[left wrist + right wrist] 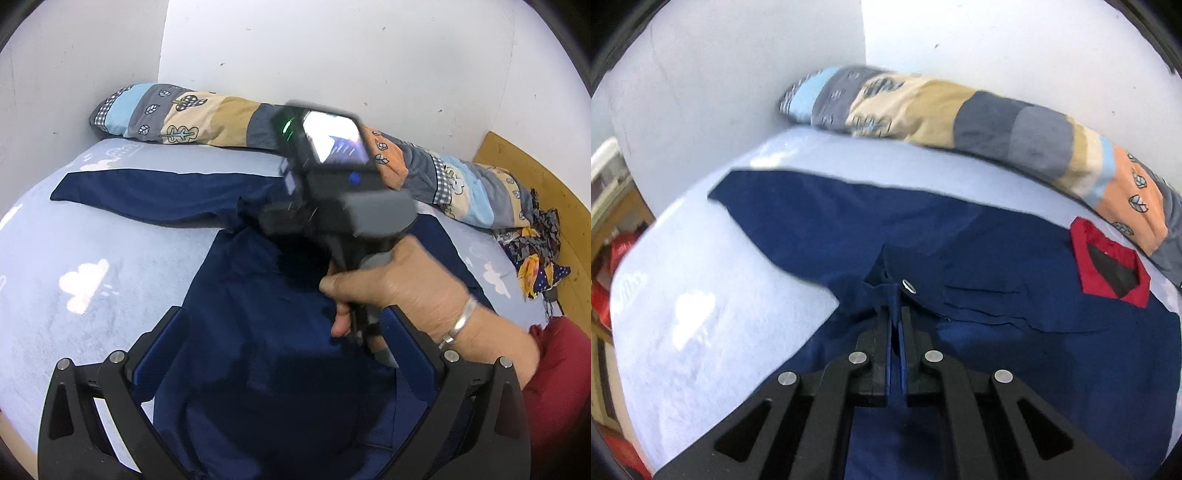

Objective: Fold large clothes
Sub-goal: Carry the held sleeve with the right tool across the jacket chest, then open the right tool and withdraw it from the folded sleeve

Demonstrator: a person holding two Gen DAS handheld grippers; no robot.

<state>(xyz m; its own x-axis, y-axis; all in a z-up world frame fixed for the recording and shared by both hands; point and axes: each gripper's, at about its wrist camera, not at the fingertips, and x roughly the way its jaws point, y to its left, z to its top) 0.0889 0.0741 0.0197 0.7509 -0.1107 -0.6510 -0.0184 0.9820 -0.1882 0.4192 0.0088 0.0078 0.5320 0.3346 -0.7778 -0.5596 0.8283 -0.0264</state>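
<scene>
A large navy garment (258,295) lies spread on the light blue bed sheet (92,258), one sleeve (147,195) stretched out to the left. My left gripper (286,321) hovers over its lower part, open, with the blue pads (162,354) wide apart and nothing pinched. A hand (399,288) holds the right gripper's body (332,184), blurred, above the middle of the garment. In the right wrist view my right gripper (895,299) is shut on a raised fold of the navy garment (997,258) beside a silver snap (908,286). A red neck patch (1108,266) shows at the right.
A rolled patchwork quilt (221,118) lies along the white wall (332,55) behind the garment. A heap of patterned cloth (535,254) and a wooden board (535,173) sit at the right. A red sleeve (554,387) crosses the lower right. The sheet (701,314) is bare on the left.
</scene>
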